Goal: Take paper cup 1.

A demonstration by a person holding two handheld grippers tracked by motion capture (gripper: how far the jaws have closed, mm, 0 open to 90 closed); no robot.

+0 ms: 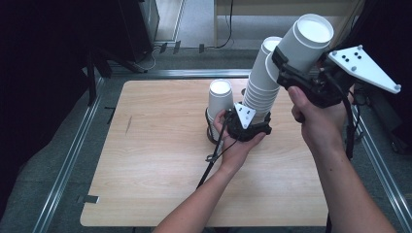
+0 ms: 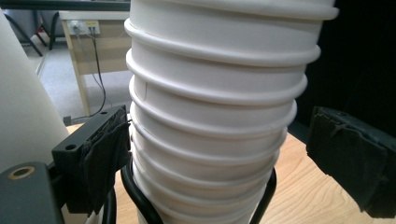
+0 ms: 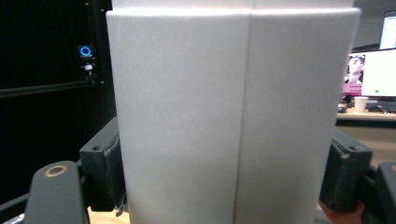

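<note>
The right hand-held gripper (image 1: 291, 65) clamps one cup (image 1: 303, 41) in the upper right of the frame, tilted up-right, just beside the leaning stack (image 1: 262, 82) at centre, which the left hand-held gripper (image 1: 250, 121) brackets with jaws wide.

This is looking like a lab or test room: the wooden worktop (image 1: 160, 165) is sitting inside a metal rail frame (image 1: 68, 160) on grey flooring. Monitors (image 3: 373, 70) are glowing on a far desk at the right, and cables are hanging from a wall socket strip (image 2: 84, 25).

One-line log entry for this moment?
right gripper: shut on single cup, lifted | left gripper: open around cup stack | stack in black holder
</note>
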